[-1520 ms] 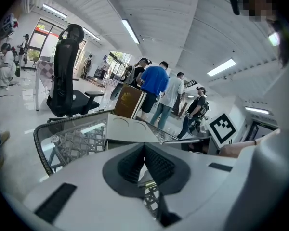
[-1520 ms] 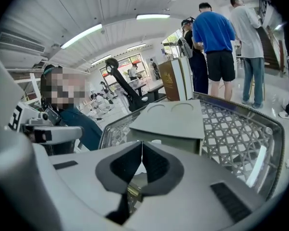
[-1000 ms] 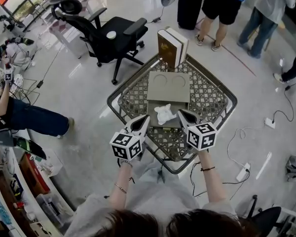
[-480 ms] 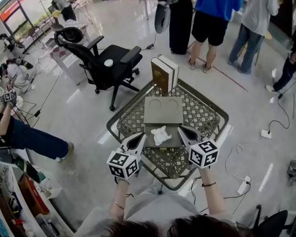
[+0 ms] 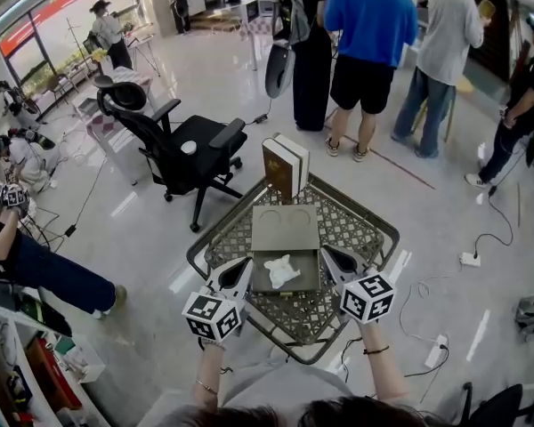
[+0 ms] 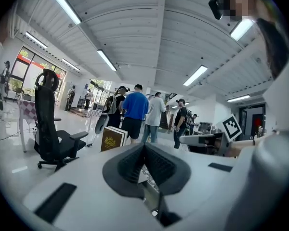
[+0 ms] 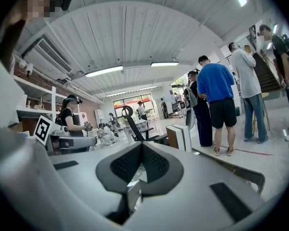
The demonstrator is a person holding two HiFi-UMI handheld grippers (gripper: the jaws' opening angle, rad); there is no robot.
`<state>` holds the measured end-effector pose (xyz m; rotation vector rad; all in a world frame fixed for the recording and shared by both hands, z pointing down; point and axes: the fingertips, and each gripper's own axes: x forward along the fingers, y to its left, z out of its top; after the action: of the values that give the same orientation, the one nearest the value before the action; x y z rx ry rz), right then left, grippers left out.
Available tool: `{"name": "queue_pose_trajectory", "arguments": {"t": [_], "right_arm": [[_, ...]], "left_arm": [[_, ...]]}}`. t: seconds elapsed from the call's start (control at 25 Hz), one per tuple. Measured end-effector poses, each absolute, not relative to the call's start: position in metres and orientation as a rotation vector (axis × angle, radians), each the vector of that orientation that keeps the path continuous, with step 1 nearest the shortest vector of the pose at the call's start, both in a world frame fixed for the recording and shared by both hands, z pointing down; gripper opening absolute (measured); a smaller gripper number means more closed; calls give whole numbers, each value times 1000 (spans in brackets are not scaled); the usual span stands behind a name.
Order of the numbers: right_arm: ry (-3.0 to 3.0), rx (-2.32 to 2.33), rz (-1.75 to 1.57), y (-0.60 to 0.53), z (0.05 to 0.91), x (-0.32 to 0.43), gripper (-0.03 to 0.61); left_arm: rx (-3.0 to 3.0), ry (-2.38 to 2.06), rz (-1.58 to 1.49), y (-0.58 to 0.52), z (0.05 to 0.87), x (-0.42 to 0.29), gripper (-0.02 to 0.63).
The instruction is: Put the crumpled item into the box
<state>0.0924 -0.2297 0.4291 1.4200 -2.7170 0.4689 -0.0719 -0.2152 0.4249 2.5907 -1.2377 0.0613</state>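
Note:
A white crumpled item (image 5: 280,269) lies inside the shallow grey box (image 5: 303,281) on the lattice table (image 5: 365,229). The box's lid (image 5: 285,228), with two round recesses, lies just behind it. My left gripper (image 5: 242,266) hovers at the box's left edge, shut and empty. At the box's right edge my right gripper (image 5: 329,254) is shut too, with nothing in it. In the left gripper view the left gripper (image 6: 144,147) has its pads closed together. The right gripper (image 7: 142,147) looks the same in the right gripper view. Neither touches the item.
Two book-like cases (image 5: 285,167) stand upright at the table's far corner, also seen as cases (image 6: 113,138) and cases (image 7: 180,137). A black office chair (image 5: 182,145) stands to the left. Several people (image 5: 365,52) stand beyond the table. Cables (image 5: 467,261) lie on the floor at right.
The view has lifted, so the table sits lower and smaller in frame. Both grippers stay shut beside the box. The crumpled item has not moved.

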Motion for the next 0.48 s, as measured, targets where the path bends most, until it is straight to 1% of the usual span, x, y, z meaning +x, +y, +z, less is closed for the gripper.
{"name": "queue_pose_trajectory", "arguments": {"t": [0.48], "right_arm": [[-2770, 1579, 369, -235, 381, 123, 21]], "left_arm": [[2686, -1275, -21, -224, 379, -74, 17]]}}
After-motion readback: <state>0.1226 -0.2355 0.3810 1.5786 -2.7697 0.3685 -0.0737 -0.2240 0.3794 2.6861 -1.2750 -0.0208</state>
